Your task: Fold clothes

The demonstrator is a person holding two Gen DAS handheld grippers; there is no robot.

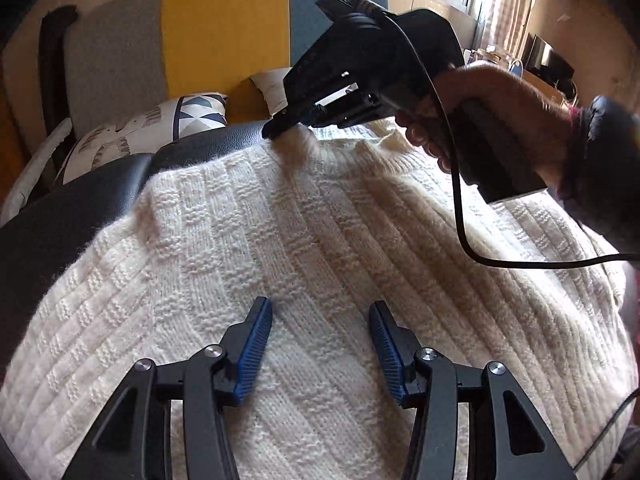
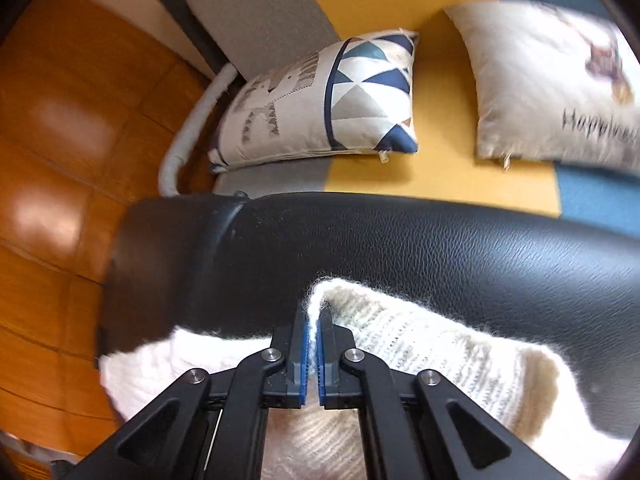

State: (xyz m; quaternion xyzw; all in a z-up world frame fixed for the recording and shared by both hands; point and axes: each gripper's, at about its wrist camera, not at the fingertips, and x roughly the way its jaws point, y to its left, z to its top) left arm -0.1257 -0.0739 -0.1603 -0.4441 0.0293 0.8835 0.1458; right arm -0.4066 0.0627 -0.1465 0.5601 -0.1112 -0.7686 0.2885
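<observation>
Knitwear, a white sweater [image 1: 320, 240], lies spread on the black padded surface [image 2: 440, 240], directly under both tongs. The right tongs [image 2: 316, 320] are pressed together, pinching a fuzzy fold at the sweater's far edge near the collar. The left tongs [image 1: 320, 320] hover spread over the sweater's middle, gripping nothing. The pinch looks shallow: a quick pull could slip the fluffy yarn free, or drag the whole sweater askew, since nothing pins it.
</observation>
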